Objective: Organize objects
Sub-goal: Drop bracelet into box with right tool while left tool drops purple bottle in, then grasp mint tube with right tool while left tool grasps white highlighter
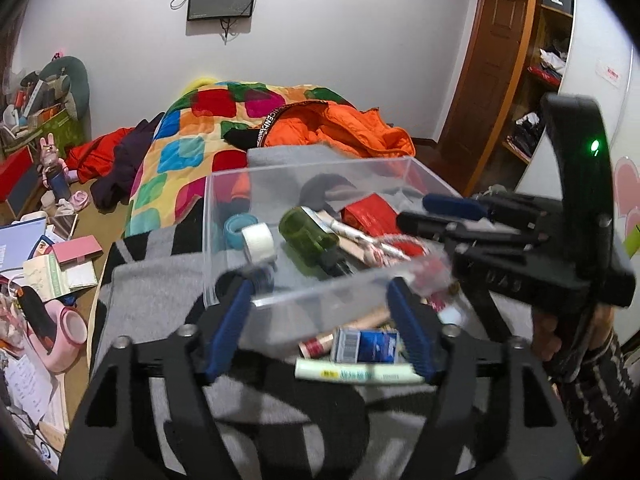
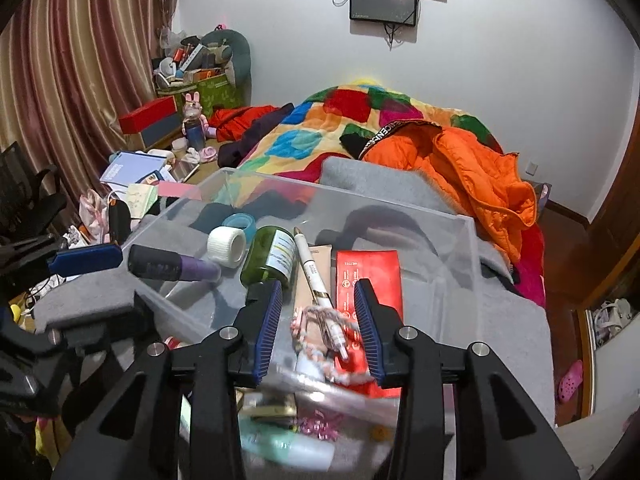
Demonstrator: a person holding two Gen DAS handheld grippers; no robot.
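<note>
A clear plastic box [image 1: 224,220] [image 2: 460,248] stands on a grey blanket. It holds a green bottle [image 2: 268,258], a white tape roll [image 2: 227,246], a blue roll [image 2: 240,224], a white pen [image 2: 312,272], a red packet [image 2: 368,272] and a pink braided cord [image 2: 320,320]. My right gripper [image 2: 318,300] hovers over the cord, jaws apart, pads touching nothing. My left gripper [image 1: 320,284] is open at the box's near wall. A blurred purple tube with a black cap [image 2: 172,268] is by its far finger [image 2: 84,260], free of the pads.
Loose items lie on the blanket before the box: a blue-white carton [image 1: 366,346] and a pale green tube [image 1: 356,374]. Behind are a patchwork quilt [image 1: 192,148] and an orange jacket [image 1: 340,128]. Clutter covers the floor at left [image 1: 44,264]; wardrobe shelves [image 1: 536,80] stand right.
</note>
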